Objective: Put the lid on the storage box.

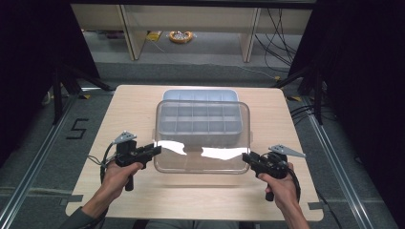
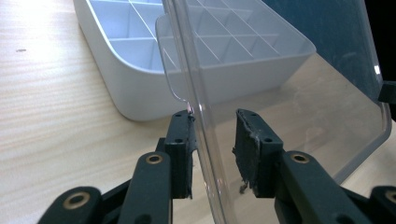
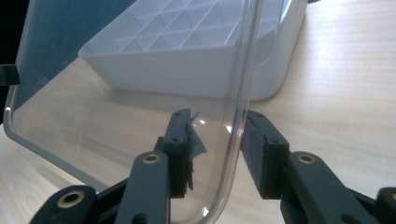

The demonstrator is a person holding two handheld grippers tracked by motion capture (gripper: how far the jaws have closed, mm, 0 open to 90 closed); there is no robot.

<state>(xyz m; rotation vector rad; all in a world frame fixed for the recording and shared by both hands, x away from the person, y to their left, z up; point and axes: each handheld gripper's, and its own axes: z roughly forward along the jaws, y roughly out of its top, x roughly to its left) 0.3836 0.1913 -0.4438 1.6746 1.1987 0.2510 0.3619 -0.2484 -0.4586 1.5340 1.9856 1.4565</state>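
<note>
A clear plastic lid [image 1: 203, 138] hangs tilted over the near half of a white compartment box [image 1: 200, 94] in the middle of the table. My left gripper [image 1: 156, 150] is shut on the lid's left edge, near its front corner. My right gripper [image 1: 246, 156] is shut on the right edge. In the left gripper view the lid's rim [image 2: 198, 116] runs between the jaws of that gripper [image 2: 212, 140], against the left pad, with the box [image 2: 140, 93] behind. In the right gripper view the rim [image 3: 238, 107] lies against the right pad of that gripper [image 3: 217, 140], in front of the box [image 3: 275, 70].
The light wooden table [image 1: 133, 109] has bare surface to the left, right and front of the box. Beyond its far edge are grey floor, shelf legs [image 1: 131, 33] and a yellow cable coil [image 1: 180, 36]. Dark curtains close both sides.
</note>
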